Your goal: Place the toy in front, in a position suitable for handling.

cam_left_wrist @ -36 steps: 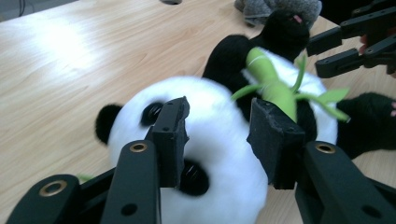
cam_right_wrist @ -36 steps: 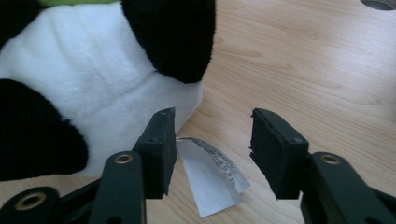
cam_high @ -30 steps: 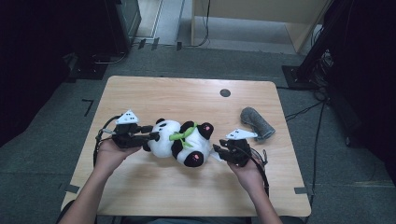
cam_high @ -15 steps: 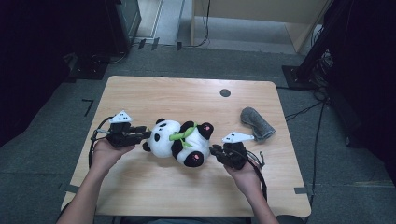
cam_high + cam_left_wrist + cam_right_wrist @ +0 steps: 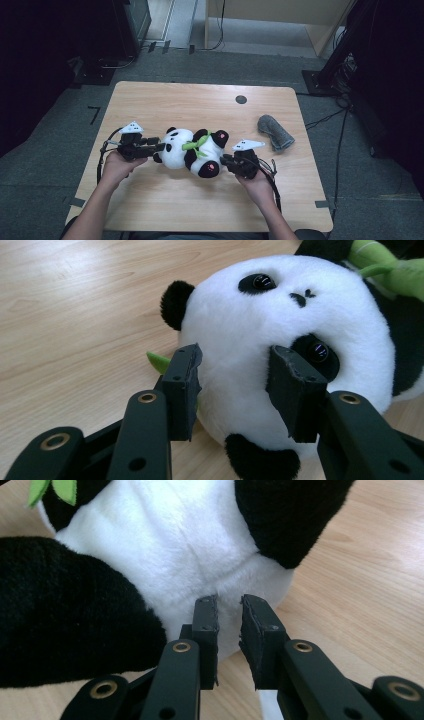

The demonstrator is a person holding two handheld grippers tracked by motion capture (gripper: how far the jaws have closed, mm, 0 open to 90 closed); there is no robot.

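Note:
A black and white panda plush (image 5: 179, 149) with a green leaf at its neck lies on its back on the wooden table (image 5: 150, 105), head to the left. My left gripper (image 5: 158, 148) is at the head. In the left gripper view it (image 5: 235, 390) stands open, its pads on either side of the panda's face (image 5: 280, 310). My right gripper (image 5: 224, 160) is at the panda's rear, between the legs. In the right gripper view its jaws (image 5: 229, 630) are almost together, pinching white fur at the panda's bottom (image 5: 175, 545).
A grey rolled cloth (image 5: 275, 131) lies at the table's right side, beyond my right hand. A small dark round hole (image 5: 241, 99) sits near the far edge. Dark equipment and cables stand on the floor around the table.
My left gripper drew back from the panda's head, then came forward to it again with its jaws open. The right gripper stayed at the panda's rear.

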